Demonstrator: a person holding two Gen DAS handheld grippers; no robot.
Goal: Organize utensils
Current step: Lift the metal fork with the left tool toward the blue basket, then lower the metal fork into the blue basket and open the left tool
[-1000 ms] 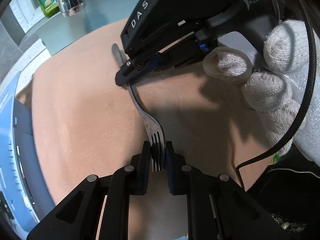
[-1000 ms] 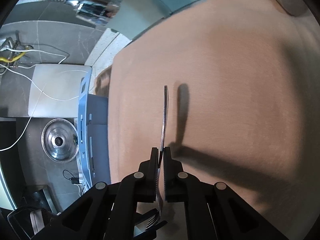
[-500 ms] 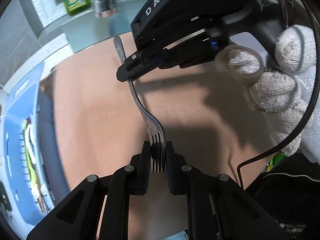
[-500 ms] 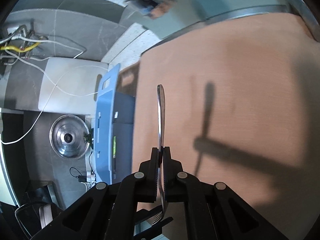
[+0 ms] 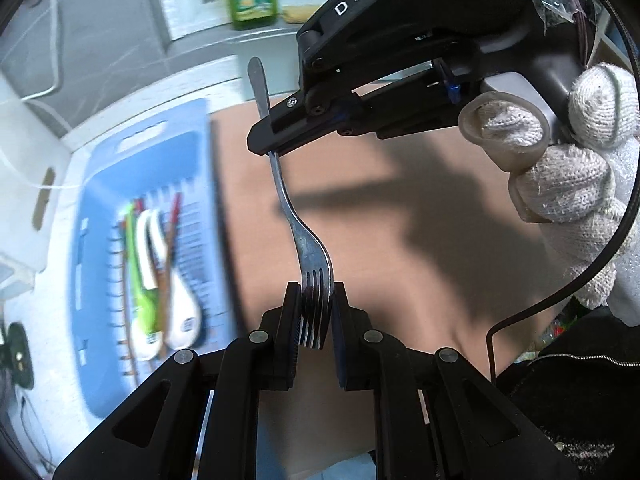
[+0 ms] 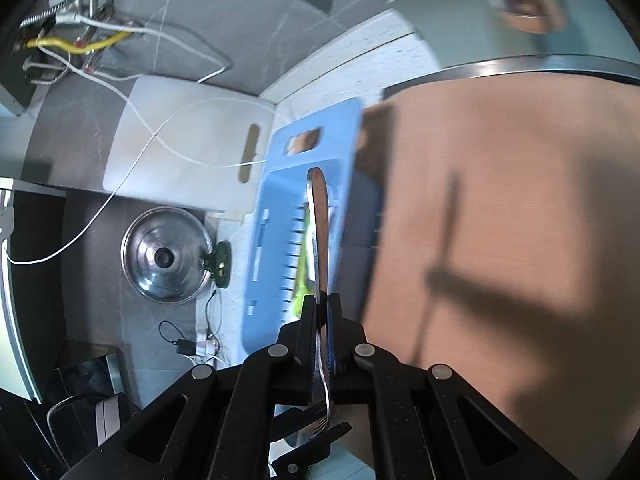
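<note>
Left wrist view: left gripper pinched the fork by its tines, right gripper clamped its handle. Fork hung above the brown mat, just right of the blue tray holding 2 white spoons.

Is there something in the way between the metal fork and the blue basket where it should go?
Nothing visible blocks it. The metal fork is held in the air over the brown mat, and the blue slotted basket beside it is open on top.
</note>
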